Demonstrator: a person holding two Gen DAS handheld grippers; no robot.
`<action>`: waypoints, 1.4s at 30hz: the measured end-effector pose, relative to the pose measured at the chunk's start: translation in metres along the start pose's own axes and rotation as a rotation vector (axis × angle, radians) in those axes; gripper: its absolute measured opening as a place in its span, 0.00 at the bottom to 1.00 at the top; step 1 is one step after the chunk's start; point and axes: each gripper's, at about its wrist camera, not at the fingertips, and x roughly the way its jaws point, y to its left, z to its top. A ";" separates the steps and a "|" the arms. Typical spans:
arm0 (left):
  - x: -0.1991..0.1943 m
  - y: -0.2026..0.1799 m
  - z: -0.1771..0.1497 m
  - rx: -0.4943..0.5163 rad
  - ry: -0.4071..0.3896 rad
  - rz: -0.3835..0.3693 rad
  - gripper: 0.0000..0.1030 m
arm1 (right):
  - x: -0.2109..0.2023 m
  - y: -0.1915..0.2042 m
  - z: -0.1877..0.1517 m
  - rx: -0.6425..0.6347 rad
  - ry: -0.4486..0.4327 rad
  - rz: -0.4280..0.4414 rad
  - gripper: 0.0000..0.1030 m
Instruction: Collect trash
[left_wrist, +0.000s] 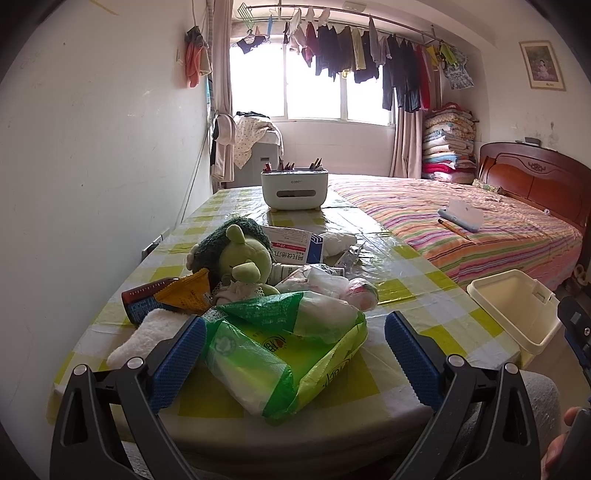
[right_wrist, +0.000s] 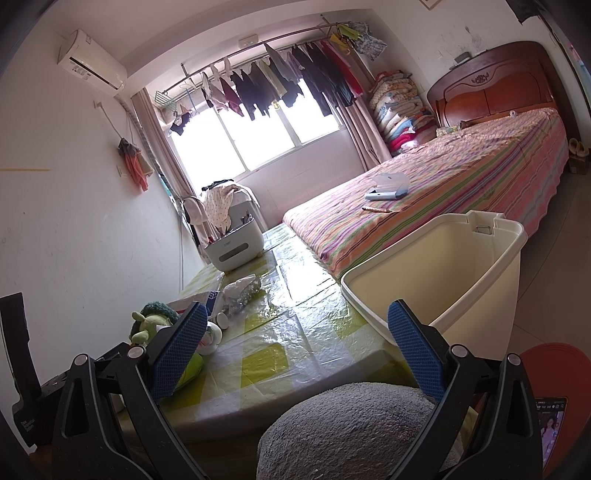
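A crumpled green and white plastic bag (left_wrist: 280, 350) lies at the table's near edge, between the fingers of my open left gripper (left_wrist: 295, 354). Behind it lie an orange wrapper (left_wrist: 188, 291), a dark bottle (left_wrist: 142, 299), clear plastic wrap (left_wrist: 325, 284), a medicine box (left_wrist: 295, 245) and crumpled tissue (left_wrist: 338, 242). A cream bin (left_wrist: 517, 310) stands off the table's right edge. My right gripper (right_wrist: 299, 347) is open and empty above the table's near edge, with the bin (right_wrist: 443, 280) just beyond its right finger.
A green plush doll (left_wrist: 240, 258) sits among the trash. A white tissue box with pens (left_wrist: 294, 188) stands at the far end of the checked table (left_wrist: 424, 306). A striped bed (left_wrist: 498, 229) lies to the right. A grey cushion (right_wrist: 351, 432) is below my right gripper.
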 end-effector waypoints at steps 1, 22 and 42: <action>0.000 0.000 0.000 0.003 0.000 0.001 0.92 | 0.000 0.000 0.000 0.000 0.000 0.000 0.94; -0.002 -0.001 -0.001 0.012 -0.002 0.002 0.92 | 0.000 0.000 0.000 0.002 -0.001 0.000 0.94; -0.002 -0.002 -0.001 0.012 -0.004 -0.017 0.92 | 0.000 -0.001 0.000 0.004 0.000 0.001 0.94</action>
